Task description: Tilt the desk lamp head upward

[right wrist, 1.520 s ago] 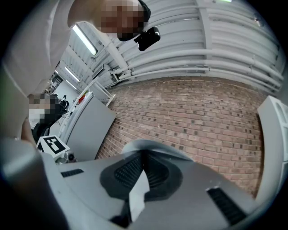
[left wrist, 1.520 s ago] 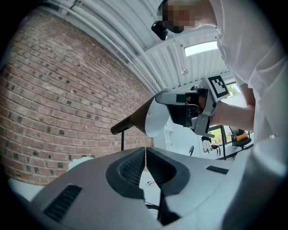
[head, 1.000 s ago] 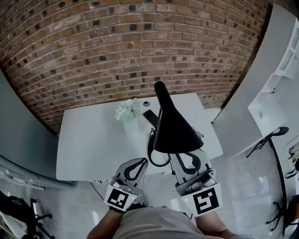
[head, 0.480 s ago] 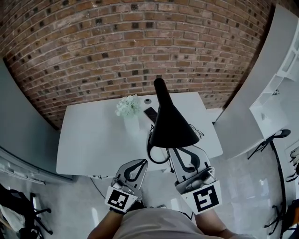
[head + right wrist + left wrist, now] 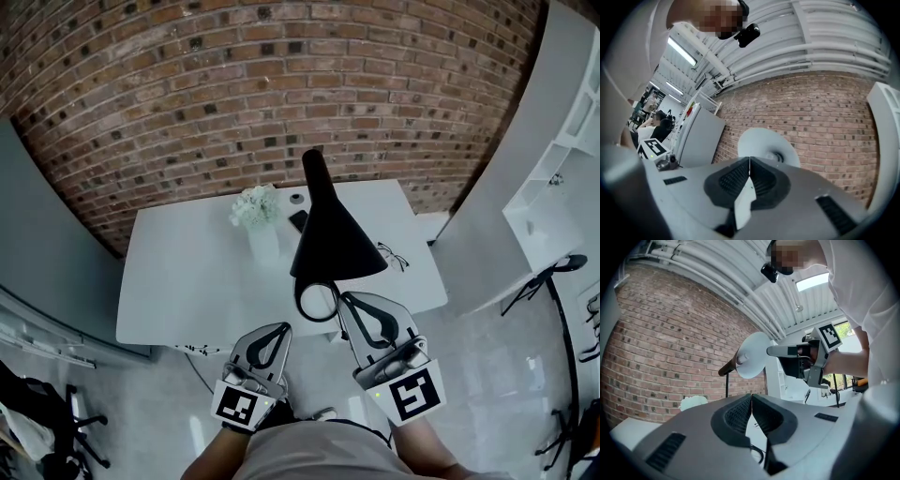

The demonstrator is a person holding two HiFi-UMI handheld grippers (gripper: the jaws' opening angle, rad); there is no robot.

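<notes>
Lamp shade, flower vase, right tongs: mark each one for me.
lamp shade (image 5: 336,246), head view, middle of the black cone's outside.
flower vase (image 5: 264,248), head view, middle of its white body.
right tongs (image 5: 750,160), right gripper view, where the shut tips meet.

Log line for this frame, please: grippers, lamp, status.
left gripper: shut, empty, clear of lamp | right gripper: shut, tips at lamp head rim | lamp head: open side faces grippers

The lamp head (image 5: 334,239) now rides higher over the white table (image 5: 187,281), its rim clear of the black ring (image 5: 319,300) at the table's near edge. The right gripper (image 5: 344,298) no longer reaches under that rim, and the left gripper (image 5: 284,328) has drawn back from the table.
</notes>
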